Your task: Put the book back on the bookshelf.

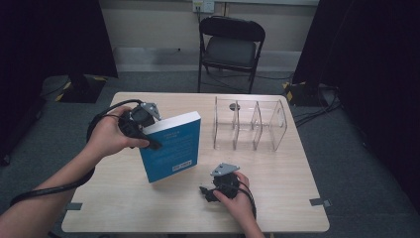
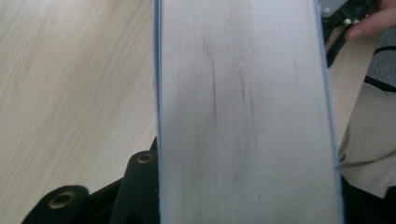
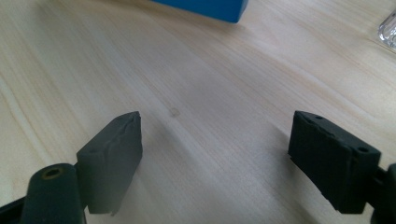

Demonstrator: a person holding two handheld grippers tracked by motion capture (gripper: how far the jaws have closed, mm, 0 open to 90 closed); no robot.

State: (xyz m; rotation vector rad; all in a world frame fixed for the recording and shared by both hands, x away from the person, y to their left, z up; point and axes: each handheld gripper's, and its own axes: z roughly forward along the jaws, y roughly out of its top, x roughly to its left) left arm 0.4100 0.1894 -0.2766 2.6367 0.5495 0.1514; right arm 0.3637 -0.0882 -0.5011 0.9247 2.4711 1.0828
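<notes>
- High view: left gripper (image 1: 143,130) clamped on the blue book (image 1: 172,147) at its upper left edge. Book stands tilted, one lower corner on the table (image 1: 277,198), left of centre.
- Book is a thick paperback — glossy blue cover, white page block along the top, small white label low on the cover.
- Left gripper view: page edge (image 2: 243,112) runs straight up the frame, off-white, matte, with faint dark streaks; thin blue cover lines on both sides. Black jaw body with brass-coloured screw heads at lower left, pressed against the book's side.
- Right gripper (image 1: 212,191) sits low on the near side of the table, right of the book and apart from it, held in the person's right hand (image 1: 237,198). Grey three-cornered plate on top.
- Right gripper view: jaws stand wide apart, nothing between them — just bare wood. Pads (image 3: 114,158) are dark blocky rubber, the left one chipped at its tip. Blue book corner at top of frame.
- Table is pale wood laminate with fine straight grain, rounded corners.
- Clear acrylic organizer (image 1: 250,124) on the far right of the table: three upright compartments, thin see-through walls, well apart from the book.
- Black folding chair (image 1: 230,47) beyond the far edge, padded seat, metal frame.
</notes>
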